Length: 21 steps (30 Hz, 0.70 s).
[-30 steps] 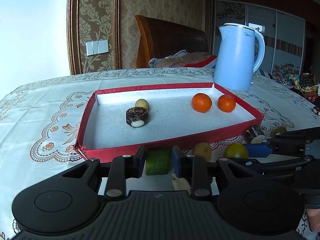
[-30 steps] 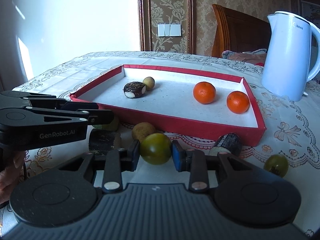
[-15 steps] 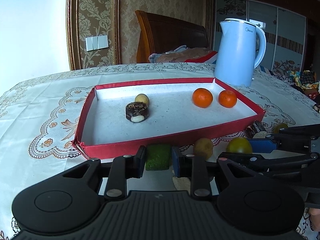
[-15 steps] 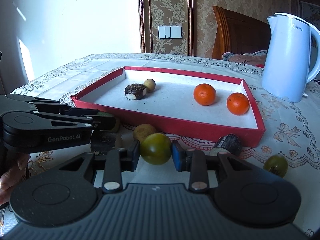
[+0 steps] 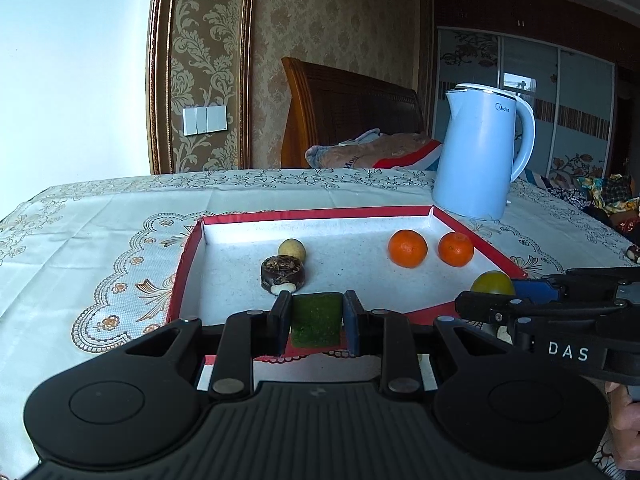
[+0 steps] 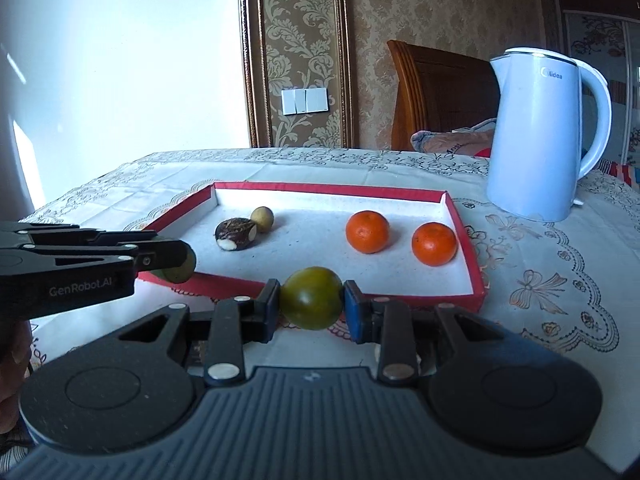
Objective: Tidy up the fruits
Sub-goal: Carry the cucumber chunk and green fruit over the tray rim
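Note:
My left gripper (image 5: pixel 316 322) is shut on a green fruit chunk (image 5: pixel 316 316), held above the near rim of the red tray (image 5: pixel 320 213). My right gripper (image 6: pixel 311 304) is shut on a round yellow-green fruit (image 6: pixel 311 296), also raised over the near rim of the tray (image 6: pixel 328 190). Each gripper shows in the other's view: the right gripper (image 5: pixel 496 294) at the right, the left gripper (image 6: pixel 172 260) at the left. In the tray lie two oranges (image 6: pixel 367 231) (image 6: pixel 434 243), a dark chestnut-like fruit (image 6: pixel 236 233) and a small yellow fruit (image 6: pixel 262 219).
A pale blue electric kettle (image 6: pixel 536 136) stands on the embroidered tablecloth (image 6: pixel 560 264) behind the tray's far right corner. A wooden chair back (image 5: pixel 352 112) rises beyond the table's far edge. A hand (image 5: pixel 624 432) shows at the lower right of the left wrist view.
Both grippers have risen with their fruits from the cloth to the tray's near rim. The loose fruits that lay on the cloth in front of the tray have dropped out of view.

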Each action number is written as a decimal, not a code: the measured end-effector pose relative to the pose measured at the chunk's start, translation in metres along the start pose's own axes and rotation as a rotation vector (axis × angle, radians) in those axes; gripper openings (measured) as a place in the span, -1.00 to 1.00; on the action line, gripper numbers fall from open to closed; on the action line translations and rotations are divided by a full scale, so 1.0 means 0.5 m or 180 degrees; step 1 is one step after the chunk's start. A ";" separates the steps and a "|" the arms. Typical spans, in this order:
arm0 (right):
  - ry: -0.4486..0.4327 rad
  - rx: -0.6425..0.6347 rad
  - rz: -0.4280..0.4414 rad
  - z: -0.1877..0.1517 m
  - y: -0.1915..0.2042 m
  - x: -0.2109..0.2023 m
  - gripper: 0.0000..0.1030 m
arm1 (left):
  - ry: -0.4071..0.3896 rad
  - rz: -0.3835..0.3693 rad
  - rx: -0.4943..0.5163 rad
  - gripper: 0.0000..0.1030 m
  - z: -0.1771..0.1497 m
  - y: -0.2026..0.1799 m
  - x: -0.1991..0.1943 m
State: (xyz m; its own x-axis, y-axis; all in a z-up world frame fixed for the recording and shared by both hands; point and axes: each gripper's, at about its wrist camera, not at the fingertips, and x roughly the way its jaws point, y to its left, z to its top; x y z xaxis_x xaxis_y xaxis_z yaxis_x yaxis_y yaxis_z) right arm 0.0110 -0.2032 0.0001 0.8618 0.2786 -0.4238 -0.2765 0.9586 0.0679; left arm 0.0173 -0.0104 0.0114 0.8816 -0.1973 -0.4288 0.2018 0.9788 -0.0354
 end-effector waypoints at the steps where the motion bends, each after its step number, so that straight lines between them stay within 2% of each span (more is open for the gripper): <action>1: -0.0008 0.0023 -0.0028 0.005 -0.004 0.004 -0.39 | 0.0008 0.0016 -0.0013 -0.49 0.003 0.001 0.005; 12: 0.0056 0.0111 -0.0288 0.042 -0.029 0.071 -0.39 | 0.0046 0.0219 -0.0042 -0.49 0.038 0.008 0.057; 21: 0.0223 0.0139 -0.0331 0.048 -0.035 0.113 -0.39 | 0.0155 0.0354 -0.0023 -0.49 0.036 0.007 0.086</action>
State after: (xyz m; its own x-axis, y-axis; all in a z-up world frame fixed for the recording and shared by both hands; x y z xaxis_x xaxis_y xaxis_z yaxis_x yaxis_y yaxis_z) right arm 0.0749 -0.2028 -0.0034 0.8527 0.1742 -0.4926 -0.1671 0.9842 0.0587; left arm 0.0636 -0.0166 0.0091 0.8766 -0.0846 -0.4738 0.1007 0.9949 0.0085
